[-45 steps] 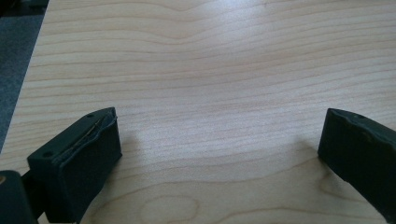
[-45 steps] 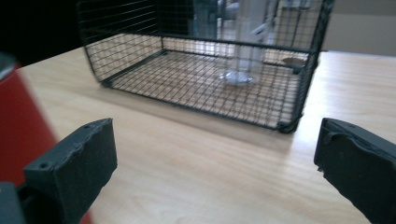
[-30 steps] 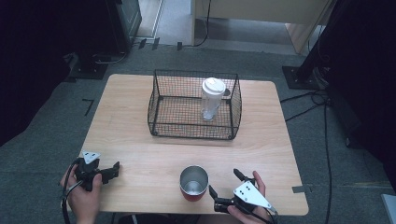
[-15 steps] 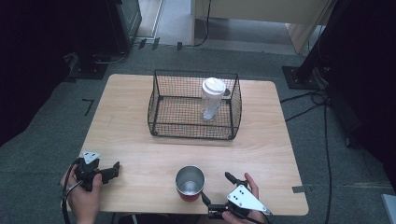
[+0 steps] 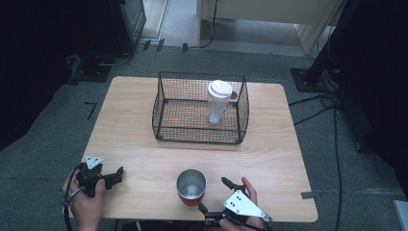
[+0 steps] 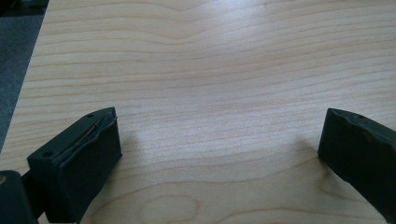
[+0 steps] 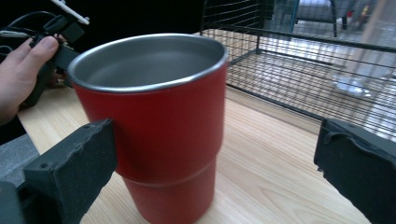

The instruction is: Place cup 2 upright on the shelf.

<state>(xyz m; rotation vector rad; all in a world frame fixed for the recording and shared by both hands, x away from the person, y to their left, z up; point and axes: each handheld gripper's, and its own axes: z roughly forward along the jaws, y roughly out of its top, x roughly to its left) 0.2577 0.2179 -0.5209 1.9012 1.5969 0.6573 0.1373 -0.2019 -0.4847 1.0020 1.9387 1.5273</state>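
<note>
The tabletop (image 5: 134, 120) is bare wood on its whole left side, from the top left corner down to the left gripper (image 5: 111, 178). A gripper could pass there. In the left gripper view, there is just flat wood between the wide-apart jaws. In the upper middle stands a wire basket (image 5: 166, 108) with tall sides and an open top. A clear cup with a white lid (image 5: 218, 102) stands inside it. Low in the middle, a red cup (image 5: 191, 185) stands just left of the right gripper (image 5: 214, 195). The strip on the right is bare too.
</note>
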